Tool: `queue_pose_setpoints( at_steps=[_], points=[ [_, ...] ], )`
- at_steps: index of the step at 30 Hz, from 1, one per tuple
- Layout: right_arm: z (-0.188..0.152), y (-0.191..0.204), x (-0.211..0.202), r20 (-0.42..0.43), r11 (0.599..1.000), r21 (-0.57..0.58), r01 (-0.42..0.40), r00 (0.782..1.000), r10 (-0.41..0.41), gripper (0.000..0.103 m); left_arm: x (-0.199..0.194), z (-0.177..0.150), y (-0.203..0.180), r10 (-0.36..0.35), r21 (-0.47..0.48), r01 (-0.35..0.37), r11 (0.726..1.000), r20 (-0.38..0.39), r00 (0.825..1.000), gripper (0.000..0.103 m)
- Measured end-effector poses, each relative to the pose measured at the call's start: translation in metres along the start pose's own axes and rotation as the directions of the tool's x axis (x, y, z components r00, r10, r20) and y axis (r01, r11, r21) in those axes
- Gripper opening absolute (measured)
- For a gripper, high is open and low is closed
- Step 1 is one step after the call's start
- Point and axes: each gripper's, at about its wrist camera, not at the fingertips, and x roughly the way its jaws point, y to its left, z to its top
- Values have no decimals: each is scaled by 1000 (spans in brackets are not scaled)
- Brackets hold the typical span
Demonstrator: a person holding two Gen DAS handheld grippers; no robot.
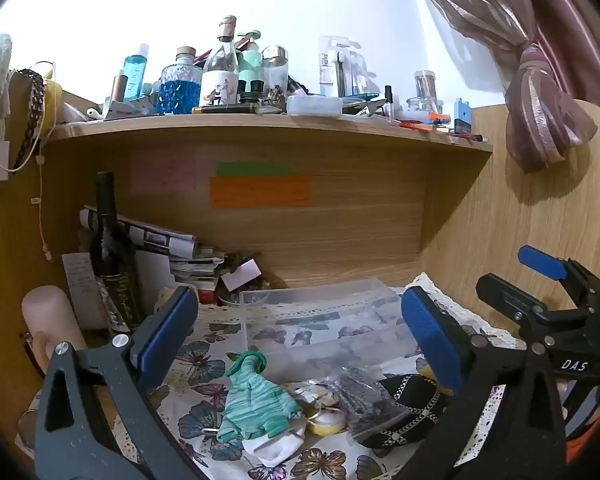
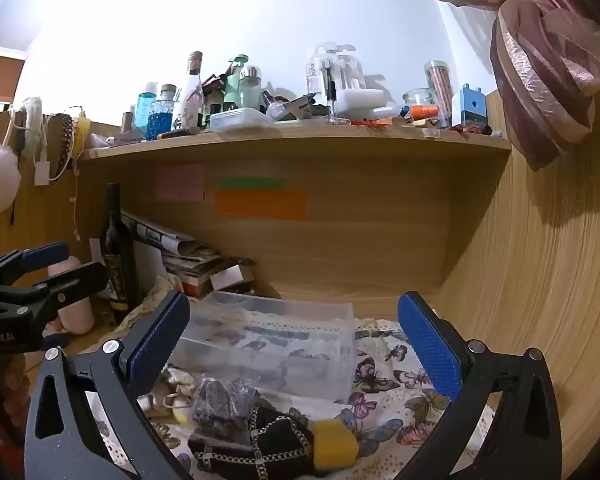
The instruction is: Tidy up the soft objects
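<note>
Soft items lie on a butterfly-print cloth (image 1: 204,364): a green striped doll garment (image 1: 256,404) over a white sock (image 1: 274,450), a bagged dark purple bundle (image 1: 364,400), a black chain-trimmed pouch (image 1: 412,404) and a yellow sponge (image 2: 334,444). A clear plastic box (image 1: 320,320) stands behind them, also in the right wrist view (image 2: 276,344). My left gripper (image 1: 296,340) is open and empty above the pile. My right gripper (image 2: 296,344) is open and empty above the pouch (image 2: 260,440) and bundle (image 2: 224,400).
A dark wine bottle (image 1: 112,256), rolled papers (image 1: 148,236) and stacked books fill the back left corner. A cream cylinder (image 1: 52,324) stands at left. A cluttered shelf (image 1: 268,126) hangs overhead. A wooden side wall (image 2: 540,280) closes the right.
</note>
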Motion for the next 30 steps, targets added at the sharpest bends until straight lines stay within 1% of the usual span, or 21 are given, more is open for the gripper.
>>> queue_pose_setpoints(
  at_steps=[1,3,8,9,16,24,30],
  points=[
    [0,0,0,1,1000,-1,-1,1000,1,103,0,0,-1,1,14,-1,1000,6,1000,103],
    [0,0,-1,3,1000,1,-2,1000,2,103,0,0,-2,-2,13,2,1000,3,1000,103],
    [0,0,-1,7,1000,-1,0,1000,0,103,3,-1,-5,-14,4,14,1000,1,1000,103],
    [2,-1,-6,12,1000,-1,-1,1000,1,103,2,0,-4,-15,-1,15,1000,1,1000,103],
    [0,0,-2,17,1000,-3,-4,1000,4,103,2,1,-1,-25,-12,25,1000,-4,1000,103],
    [0,4,-2,18,1000,-3,-4,1000,4,103,1,5,-10,-28,6,28,1000,1,1000,103],
    [0,3,-2,17,1000,-4,-2,1000,2,103,-1,4,-9,-30,6,29,1000,7,1000,103]
  ],
)
